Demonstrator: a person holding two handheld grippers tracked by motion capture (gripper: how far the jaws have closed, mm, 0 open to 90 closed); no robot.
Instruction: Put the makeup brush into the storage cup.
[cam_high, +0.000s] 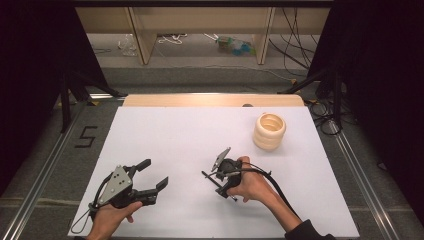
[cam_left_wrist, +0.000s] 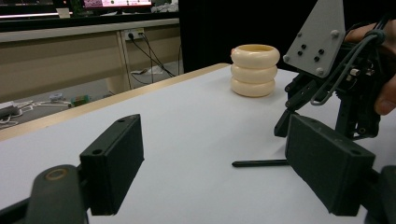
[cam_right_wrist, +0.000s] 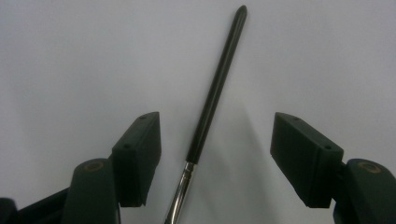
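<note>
A thin black brush (cam_right_wrist: 219, 79) with a metal ferrule lies flat on the white table sheet (cam_high: 175, 135). My right gripper (cam_right_wrist: 217, 135) points straight down over it, open, with the handle between the two pads and touching neither. In the high view a hand holds that right gripper (cam_high: 222, 185) just right of centre, and the brush (cam_high: 207, 176) pokes out from under it toward the left. My left gripper (cam_high: 156, 173) rests open and empty at the front left. The left gripper view looks between its own pads at the brush tip (cam_left_wrist: 259, 163).
A cream ribbed cup (cam_high: 269, 131) stands upright at the back right of the sheet, also seen as a cream cup (cam_left_wrist: 255, 70) beyond the right gripper. A wooden table edge (cam_high: 210, 100) runs along the back. Dark curtains flank both sides.
</note>
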